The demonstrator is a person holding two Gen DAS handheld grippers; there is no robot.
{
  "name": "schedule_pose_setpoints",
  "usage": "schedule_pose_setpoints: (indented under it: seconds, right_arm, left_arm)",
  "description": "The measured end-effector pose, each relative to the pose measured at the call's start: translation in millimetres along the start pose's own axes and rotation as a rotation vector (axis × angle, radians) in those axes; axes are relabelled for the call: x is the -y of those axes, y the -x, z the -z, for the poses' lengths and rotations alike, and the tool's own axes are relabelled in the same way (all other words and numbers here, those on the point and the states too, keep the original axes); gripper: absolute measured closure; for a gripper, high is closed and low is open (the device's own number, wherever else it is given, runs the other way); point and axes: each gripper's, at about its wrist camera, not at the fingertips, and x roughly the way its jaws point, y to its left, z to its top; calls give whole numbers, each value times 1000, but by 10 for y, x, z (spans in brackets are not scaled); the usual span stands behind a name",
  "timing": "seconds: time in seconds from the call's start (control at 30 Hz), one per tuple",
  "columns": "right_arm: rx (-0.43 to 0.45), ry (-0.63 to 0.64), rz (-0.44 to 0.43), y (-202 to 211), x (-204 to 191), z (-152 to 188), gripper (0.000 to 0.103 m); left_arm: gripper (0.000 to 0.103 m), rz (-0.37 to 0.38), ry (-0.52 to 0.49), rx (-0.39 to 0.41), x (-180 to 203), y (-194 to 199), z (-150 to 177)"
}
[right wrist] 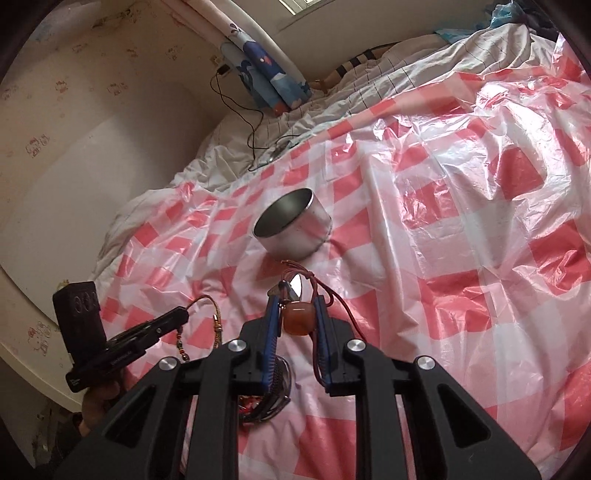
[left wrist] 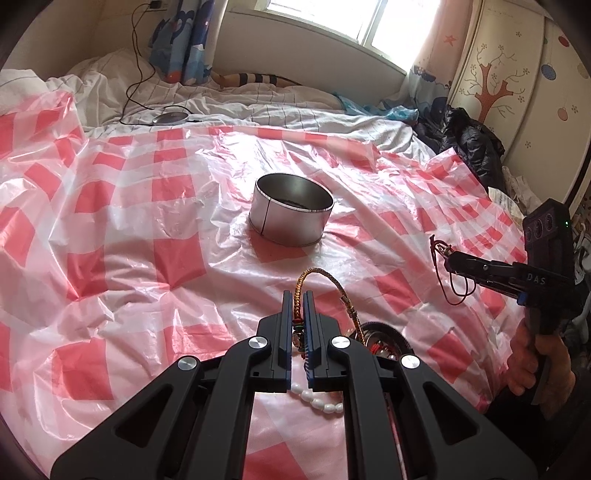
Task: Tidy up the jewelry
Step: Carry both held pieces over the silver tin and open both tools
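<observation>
left gripper [left wrist: 297,295] jaws clamp braided cord [left wrist: 325,276] | right gripper [right wrist: 297,301] jaws clamp amber pendant [right wrist: 297,320], visible only right view

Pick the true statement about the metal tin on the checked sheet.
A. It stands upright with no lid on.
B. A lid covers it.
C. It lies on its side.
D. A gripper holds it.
A: the metal tin stands upright on the checked sheet, its open top showing the inside wall.

- Daylight pours from the window [left wrist: 325,18], which is blown out to white.
- The plastic sheet [left wrist: 147,206] shows bright glare on its creases.
- Fisheye bending curves the walls, with dark vignetting in the corners.
- Centres are sharp; edges soften slightly.
</observation>
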Motion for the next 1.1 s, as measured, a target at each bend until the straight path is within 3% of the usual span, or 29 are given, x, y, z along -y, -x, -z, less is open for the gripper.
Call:
schedule_pose_setpoints:
  seconds: [0.43, 0.7, 0.97, 1.1]
  right_arm:
    - [69, 17, -112, -321, -281, -454, 83]
    - [101, -5, -155, -771, -250, -864, 83]
    - [106, -22, -184, -1111, -213, -1069, 83]
    - [93, -27, -185, -1274, -181, -1139, 83]
  left_arm:
    - [98, 20, 79, 184, -72, -125, -541]
    - [98, 25, 114, 170, -166, -608, -792]
    - [98, -11, 133, 166, -235, -1017, -999]
    - [97, 12, 127, 121, -270, -1245, -1079]
